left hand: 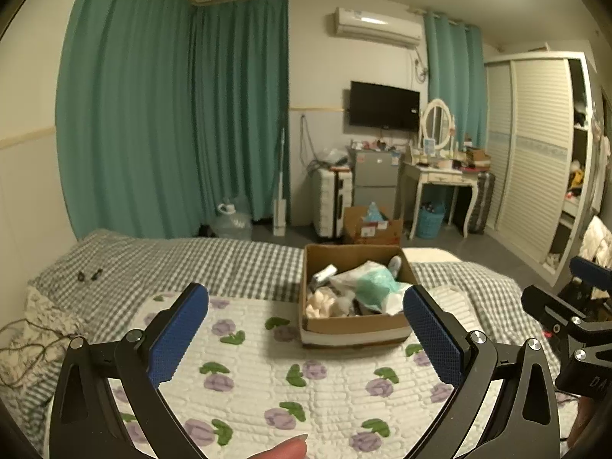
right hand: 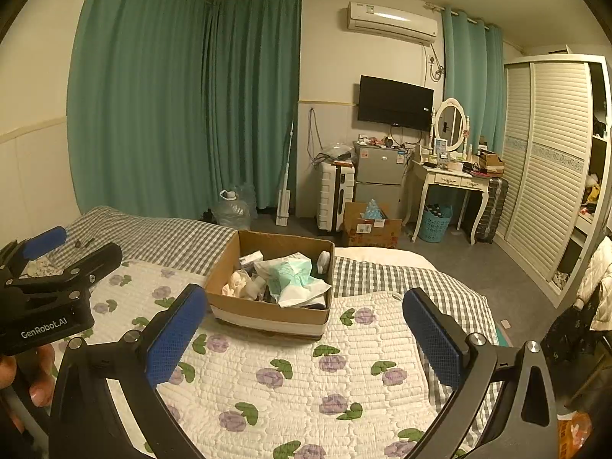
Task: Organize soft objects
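A bed (left hand: 160, 264) covered by a grey checked sheet is seen in both views, with a white quilt (left hand: 325, 394) printed with purple flowers spread over it. Behind the bed, teal curtains (left hand: 153, 114) are hung along the walls, a wall air conditioner (left hand: 376, 26) is mounted above a dark television (left hand: 384, 106), and a white dressing table (left hand: 440, 178) with an oval mirror is placed beside a louvred wardrobe (left hand: 535, 145). A suitcase, a small grey fridge and a blue basket are ranged along the far wall.

A cardboard box (right hand: 267, 315) is set on the quilt, between the two grippers and well beyond both. It is filled with soft objects (right hand: 290, 275): crumpled white and pale green bags, a cream cloth, and what may be a small bottle at the back corner. A second carton (right hand: 369, 225) is left on the floor, labelled, though the print cannot be read.

The left gripper (left hand: 306, 340) is held with its blue fingers (left hand: 179, 336) spread wide, nothing between them. The right gripper (right hand: 304, 338) is likewise held wide apart and empty. "GenRobot.AI" is printed on the left gripper's body in the right wrist view.
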`<state>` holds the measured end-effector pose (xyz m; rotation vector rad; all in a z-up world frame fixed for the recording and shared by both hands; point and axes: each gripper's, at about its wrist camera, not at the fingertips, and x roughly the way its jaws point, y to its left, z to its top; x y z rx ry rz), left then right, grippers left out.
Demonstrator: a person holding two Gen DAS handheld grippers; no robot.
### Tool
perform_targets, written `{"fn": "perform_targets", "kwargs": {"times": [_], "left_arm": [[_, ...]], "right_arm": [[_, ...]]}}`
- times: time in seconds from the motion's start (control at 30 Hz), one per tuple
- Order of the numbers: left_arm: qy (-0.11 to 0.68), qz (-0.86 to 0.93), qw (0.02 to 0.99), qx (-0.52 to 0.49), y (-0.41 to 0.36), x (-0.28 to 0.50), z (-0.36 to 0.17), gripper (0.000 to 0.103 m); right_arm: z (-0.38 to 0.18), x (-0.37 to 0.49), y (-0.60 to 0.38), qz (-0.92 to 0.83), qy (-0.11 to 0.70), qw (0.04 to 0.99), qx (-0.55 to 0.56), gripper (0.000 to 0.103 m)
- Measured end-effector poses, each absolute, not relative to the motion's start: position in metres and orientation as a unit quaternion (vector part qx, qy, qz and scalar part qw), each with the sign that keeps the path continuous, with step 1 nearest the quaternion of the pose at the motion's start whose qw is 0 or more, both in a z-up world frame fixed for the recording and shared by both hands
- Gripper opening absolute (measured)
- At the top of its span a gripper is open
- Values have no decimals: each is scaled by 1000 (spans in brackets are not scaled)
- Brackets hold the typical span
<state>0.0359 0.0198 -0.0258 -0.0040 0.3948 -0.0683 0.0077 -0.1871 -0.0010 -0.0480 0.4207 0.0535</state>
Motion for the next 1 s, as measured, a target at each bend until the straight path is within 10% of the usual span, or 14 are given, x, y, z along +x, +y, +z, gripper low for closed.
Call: {"fn": "perform_targets", "kwargs": {"times": [1.0], "left_arm": [[194, -35, 980, 4, 24, 35, -29, 103]], "right_arm": [[-5, 14, -186, 7, 213, 977, -19, 103]]}}
